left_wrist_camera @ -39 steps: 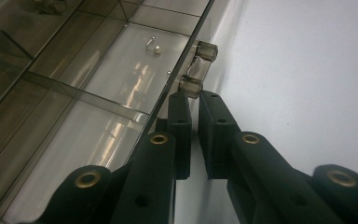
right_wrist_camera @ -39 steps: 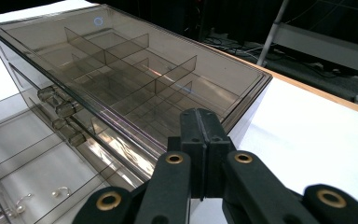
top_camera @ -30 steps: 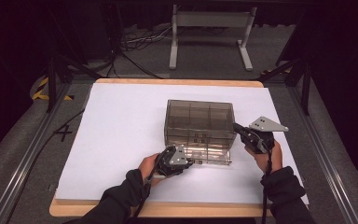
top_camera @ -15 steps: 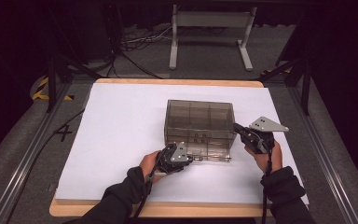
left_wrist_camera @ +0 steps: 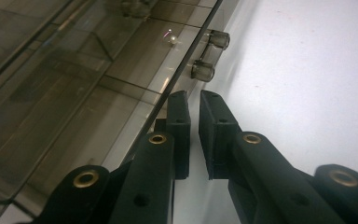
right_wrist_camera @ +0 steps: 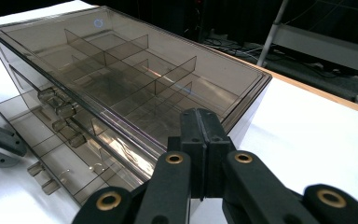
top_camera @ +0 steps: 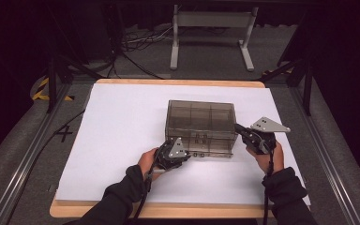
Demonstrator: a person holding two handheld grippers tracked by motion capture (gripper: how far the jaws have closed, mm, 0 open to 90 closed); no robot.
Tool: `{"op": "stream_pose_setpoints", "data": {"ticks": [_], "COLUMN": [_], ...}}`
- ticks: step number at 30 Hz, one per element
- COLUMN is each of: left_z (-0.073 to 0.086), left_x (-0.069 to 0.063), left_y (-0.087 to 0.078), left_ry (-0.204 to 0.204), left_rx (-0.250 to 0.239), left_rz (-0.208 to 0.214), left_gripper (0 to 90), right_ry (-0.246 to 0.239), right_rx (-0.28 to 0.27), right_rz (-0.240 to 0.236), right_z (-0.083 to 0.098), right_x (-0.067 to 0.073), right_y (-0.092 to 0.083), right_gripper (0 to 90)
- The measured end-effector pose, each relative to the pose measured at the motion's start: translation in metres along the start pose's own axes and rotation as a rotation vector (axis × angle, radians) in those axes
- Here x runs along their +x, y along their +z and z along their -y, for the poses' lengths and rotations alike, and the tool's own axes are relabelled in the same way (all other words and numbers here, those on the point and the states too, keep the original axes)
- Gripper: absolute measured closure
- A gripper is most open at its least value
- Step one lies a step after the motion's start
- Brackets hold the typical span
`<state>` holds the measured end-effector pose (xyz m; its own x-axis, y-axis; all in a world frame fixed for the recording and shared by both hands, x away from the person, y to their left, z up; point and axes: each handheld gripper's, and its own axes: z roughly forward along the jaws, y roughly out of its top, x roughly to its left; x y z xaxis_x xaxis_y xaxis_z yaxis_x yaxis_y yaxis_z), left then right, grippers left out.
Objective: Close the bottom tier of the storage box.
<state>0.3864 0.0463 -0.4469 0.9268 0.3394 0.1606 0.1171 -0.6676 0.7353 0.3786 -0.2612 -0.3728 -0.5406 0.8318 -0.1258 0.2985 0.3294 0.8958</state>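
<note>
Smoked clear plastic drawer cabinet point(top_camera: 200, 123) sits near the middle of the white table cover point(top_camera: 122, 122), slightly toward the person's right. Internal dividers are visible through the top in the right gripper view point(right_wrist_camera: 121, 65).

Bottom drawer point(top_camera: 208, 149) is pulled partway out toward the person; its compartment dividers show in the right gripper view point(right_wrist_camera: 70, 158).

Left gripper point(top_camera: 182, 152) is at the front-left of that drawer. In the left gripper view point(left_wrist_camera: 194, 128) the jaws are nearly closed, a thin slit between them, with the drawer's front edge point(left_wrist_camera: 177, 84) running right by the left jaw. Two small clear knobs point(left_wrist_camera: 209, 56) sit just ahead of the tips. Can't tell whether the pads actually pinch the edge.

Right gripper point(top_camera: 242, 129) is at the cabinet's right end, near the top edge. Jaws fully closed, pad to pad point(right_wrist_camera: 200, 140), nothing between them, tips against or just beside the cabinet's corner.
</note>
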Motion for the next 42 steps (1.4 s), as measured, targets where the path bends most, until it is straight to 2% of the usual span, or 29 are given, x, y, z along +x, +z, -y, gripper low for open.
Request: {"op": "stream_pose_setpoints", "data": {"ticks": [6, 14, 18, 29, 42], "left_z": [0.002, 0.001, 0.001, 0.003, 0.002], "left_x": [0.003, 0.005, 0.009, 0.016, 0.021], "left_y": [0.000, -0.001, -0.002, -0.003, 0.000], "left_ry": [-0.014, -0.012, -0.037, -0.053, -0.058], "left_rx": [-0.003, -0.002, -0.020, -0.020, -0.024], "left_rz": [-0.016, -0.024, -0.039, -0.061, -0.085], "left_gripper": [82.6, 82.8, 82.8, 82.7, 82.5], "right_ry": [-0.002, -0.002, -0.002, -0.004, -0.005], "right_rx": [0.002, 0.001, 0.002, 0.001, 0.001], "right_rz": [0.001, 0.002, 0.002, 0.003, 0.004], "right_z": [0.000, 0.000, 0.000, 0.000, 0.000], "right_x": [0.000, 0.000, 0.000, 0.000, 0.000], "right_y": [0.000, 0.000, 0.000, 0.000, 0.000], "right_gripper": [89.7, 89.7, 89.7, 89.7, 89.7]}}
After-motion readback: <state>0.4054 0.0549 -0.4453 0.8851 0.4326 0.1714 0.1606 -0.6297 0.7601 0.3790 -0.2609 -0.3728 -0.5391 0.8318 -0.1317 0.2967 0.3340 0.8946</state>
